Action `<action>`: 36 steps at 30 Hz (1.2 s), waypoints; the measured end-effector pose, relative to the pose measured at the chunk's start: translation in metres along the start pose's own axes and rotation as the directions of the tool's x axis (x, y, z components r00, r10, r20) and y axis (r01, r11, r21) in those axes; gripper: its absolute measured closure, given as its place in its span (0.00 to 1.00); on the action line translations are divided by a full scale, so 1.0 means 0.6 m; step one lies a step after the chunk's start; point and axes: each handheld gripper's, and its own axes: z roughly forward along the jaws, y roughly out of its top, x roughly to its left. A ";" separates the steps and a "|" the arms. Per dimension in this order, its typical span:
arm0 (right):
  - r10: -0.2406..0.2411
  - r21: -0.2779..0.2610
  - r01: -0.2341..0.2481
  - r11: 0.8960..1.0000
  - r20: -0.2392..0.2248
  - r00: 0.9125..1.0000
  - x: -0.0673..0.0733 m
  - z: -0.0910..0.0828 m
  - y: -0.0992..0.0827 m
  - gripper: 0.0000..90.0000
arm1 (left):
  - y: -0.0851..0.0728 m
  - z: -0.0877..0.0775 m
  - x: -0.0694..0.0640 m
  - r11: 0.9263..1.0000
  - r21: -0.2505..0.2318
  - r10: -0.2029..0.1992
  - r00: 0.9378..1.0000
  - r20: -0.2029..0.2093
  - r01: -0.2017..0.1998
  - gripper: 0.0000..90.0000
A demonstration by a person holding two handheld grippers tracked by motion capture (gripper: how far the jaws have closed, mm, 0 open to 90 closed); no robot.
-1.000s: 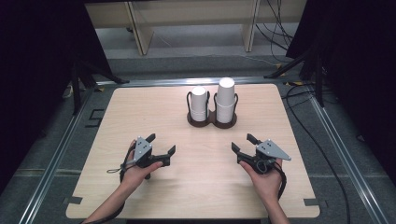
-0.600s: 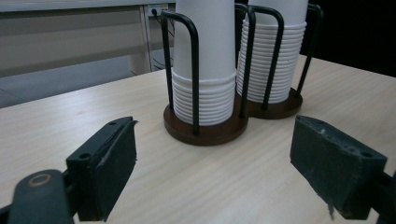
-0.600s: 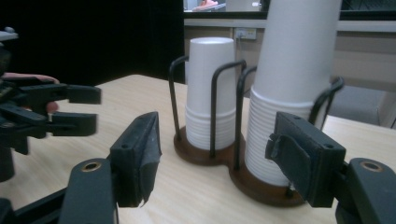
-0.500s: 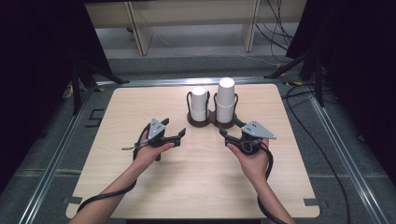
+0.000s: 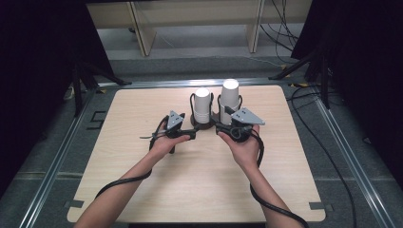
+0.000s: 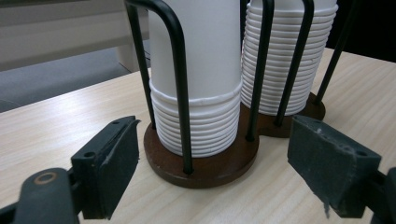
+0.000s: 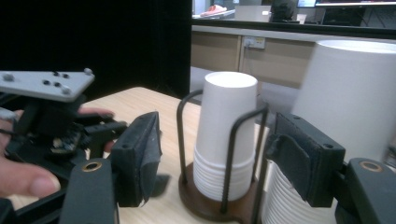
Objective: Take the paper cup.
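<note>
We count two stacks of white paper cups point(image 5: 202, 105) point(image 5: 229, 100), one dark brown round-based holder with black wire loops point(image 6: 201, 163) carrying both, two black hand-held two-jaw grippers point(image 5: 190, 135) point(image 5: 222, 127), and one light wooden table point(image 5: 142, 166) beneath them

Your left gripper point(image 6: 212, 186) has just narrowed its jaws; nothing sits between them, and bare tabletop separates them from the round dark-brown wooden holder base point(image 6: 205, 165). Black bent-wire uprights point(image 6: 180, 84) cage the shorter stack of white paper cups point(image 6: 201, 70), blocking side access. The taller stack of white paper cups point(image 5: 229, 101) stands just beside it, directly ahead of your right gripper point(image 7: 212, 163). The light wooden table point(image 5: 142, 190) offers open passage nearer you.
</note>
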 end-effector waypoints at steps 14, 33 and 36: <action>-0.019 0.028 0.019 0.999 0.000 1.000 -0.003 0.084 0.041 0.41 | 0.011 0.040 0.008 0.998 0.047 -0.030 1.000 0.006 0.030 0.21; -0.060 0.124 0.048 0.991 0.091 0.994 -0.017 0.176 0.046 0.39 | 0.010 0.078 0.012 0.993 0.105 -0.044 0.999 -0.008 0.045 0.25; -0.059 0.128 0.047 0.991 0.087 0.994 -0.016 0.180 0.045 0.39 | 0.010 0.082 0.013 0.994 0.099 -0.049 0.999 -0.005 0.049 0.25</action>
